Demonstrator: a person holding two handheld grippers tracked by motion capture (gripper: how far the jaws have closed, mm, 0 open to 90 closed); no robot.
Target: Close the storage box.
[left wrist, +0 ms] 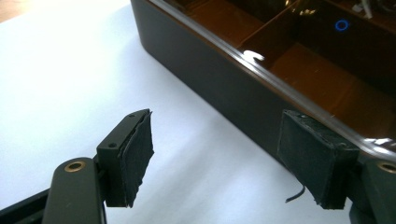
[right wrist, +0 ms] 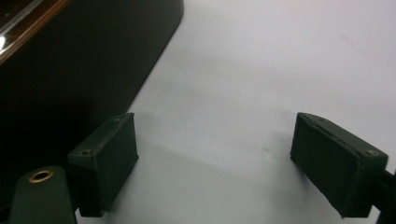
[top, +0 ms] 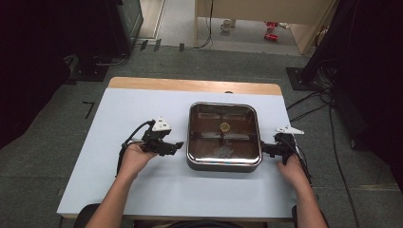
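Observation:
A dark square box (top: 223, 137) with a shiny glass lid and a small gold knob (top: 225, 126) sits in the middle of the table. My left gripper (top: 175, 146) stands open just left of the box, its jaws wide apart. In the left gripper view the box's dark side wall (left wrist: 219, 79) runs close past the right pad (left wrist: 314, 156), and brown compartments show through the lid. My right gripper (top: 264, 150) is open at the box's right side. In the right gripper view the box's corner (right wrist: 84, 60) lies beside the left pad (right wrist: 109, 158), with bare table between the jaws.
The table (top: 138, 123) has a pale blue top with a wooden strip (top: 190, 85) at the far edge. Cables (top: 309, 102) trail over the grey floor on the right. Dark stands and equipment sit at both back corners.

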